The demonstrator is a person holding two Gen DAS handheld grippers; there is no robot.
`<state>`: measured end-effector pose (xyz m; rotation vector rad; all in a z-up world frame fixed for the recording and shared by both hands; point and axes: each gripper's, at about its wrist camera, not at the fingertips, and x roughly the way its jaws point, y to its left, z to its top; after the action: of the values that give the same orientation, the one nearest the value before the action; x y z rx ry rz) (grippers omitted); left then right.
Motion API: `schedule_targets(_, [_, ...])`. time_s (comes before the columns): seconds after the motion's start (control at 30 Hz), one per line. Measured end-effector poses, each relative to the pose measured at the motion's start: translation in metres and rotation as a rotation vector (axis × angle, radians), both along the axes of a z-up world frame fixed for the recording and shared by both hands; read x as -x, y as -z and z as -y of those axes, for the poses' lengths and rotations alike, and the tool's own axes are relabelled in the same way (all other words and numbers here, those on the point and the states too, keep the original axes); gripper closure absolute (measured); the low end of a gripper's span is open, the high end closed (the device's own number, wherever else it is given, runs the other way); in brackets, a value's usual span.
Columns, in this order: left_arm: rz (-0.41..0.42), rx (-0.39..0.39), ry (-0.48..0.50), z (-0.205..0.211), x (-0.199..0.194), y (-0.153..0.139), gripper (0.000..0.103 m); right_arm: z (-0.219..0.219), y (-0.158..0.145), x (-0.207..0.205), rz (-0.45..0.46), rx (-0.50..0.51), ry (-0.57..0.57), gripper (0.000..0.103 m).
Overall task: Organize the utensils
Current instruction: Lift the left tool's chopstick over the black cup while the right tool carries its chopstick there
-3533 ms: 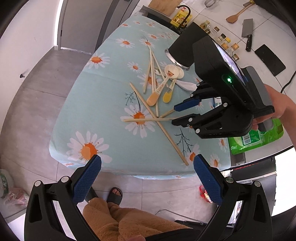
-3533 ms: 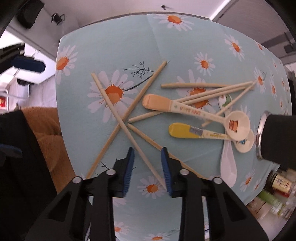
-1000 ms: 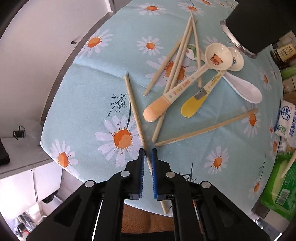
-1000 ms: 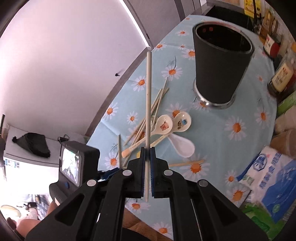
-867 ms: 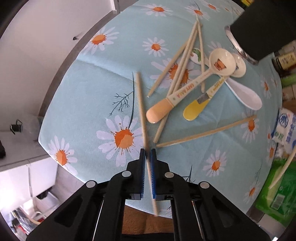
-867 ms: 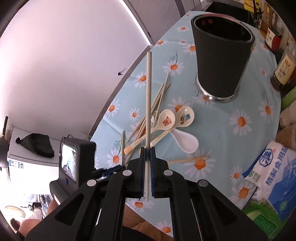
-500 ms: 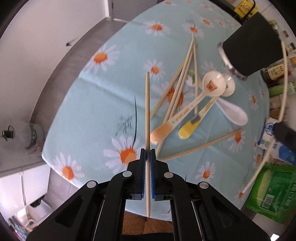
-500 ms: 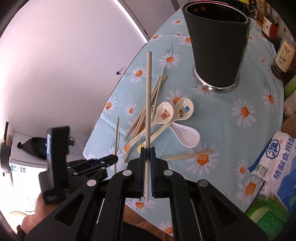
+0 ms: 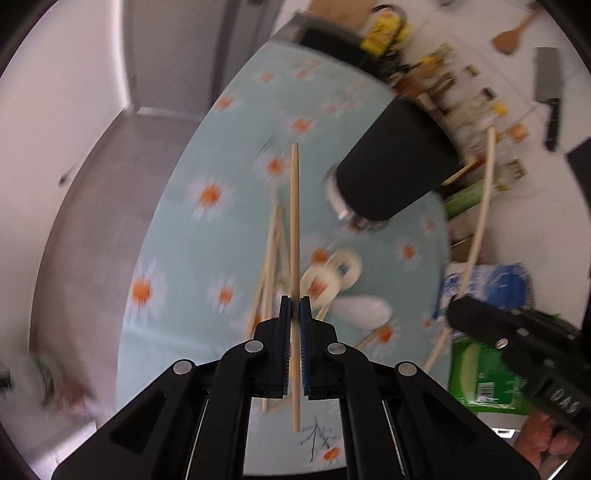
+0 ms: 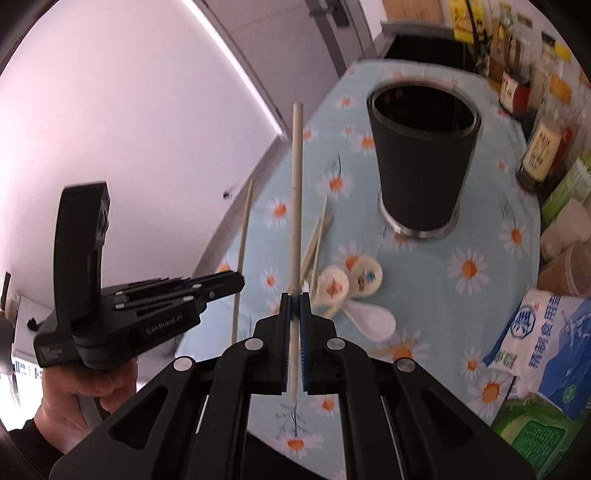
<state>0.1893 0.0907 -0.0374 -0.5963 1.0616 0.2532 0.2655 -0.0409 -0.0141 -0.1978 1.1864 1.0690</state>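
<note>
My left gripper (image 9: 294, 306) is shut on a wooden chopstick (image 9: 294, 221), held up above the table and pointing away from me. My right gripper (image 10: 294, 301) is shut on a pale chopstick (image 10: 296, 192), also lifted clear of the table. The black utensil holder (image 10: 423, 162) stands upright with its mouth showing, ahead and right of the right gripper; in the left wrist view the holder (image 9: 391, 170) lies right of my stick's tip. Several chopsticks (image 9: 271, 254) and three spoons (image 10: 351, 288) remain on the daisy tablecloth (image 9: 207, 236). The left gripper (image 10: 229, 282) shows at the left of the right wrist view.
Bottles and jars (image 10: 535, 147) line the table's right side beside a blue and white bag (image 10: 554, 332) and a green packet (image 9: 484, 373). A cleaver (image 9: 550, 92) and a wooden spatula (image 9: 513, 35) lie on the white counter beyond. Grey floor (image 9: 110, 184) lies left of the table.
My left gripper has risen with its chopstick, and the view now tilts toward the holder. The right gripper kept its chopstick and shifted slightly closer to the holder.
</note>
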Motion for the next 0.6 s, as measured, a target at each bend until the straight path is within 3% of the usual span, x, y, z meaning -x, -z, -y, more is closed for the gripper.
schedule_targets(0.37, [0.328, 0.032, 0.233, -0.009, -0.053, -0.072, 0.099, -0.003, -0.027, -0.036, 0.086, -0.151, 0.166, 0.097])
schedule_targets(0.6, [0.516, 0.02, 0.291, -0.011, -0.08, -0.099, 0.099, 0.009, -0.049, -0.064, 0.172, -0.233, 0.266, 0.097])
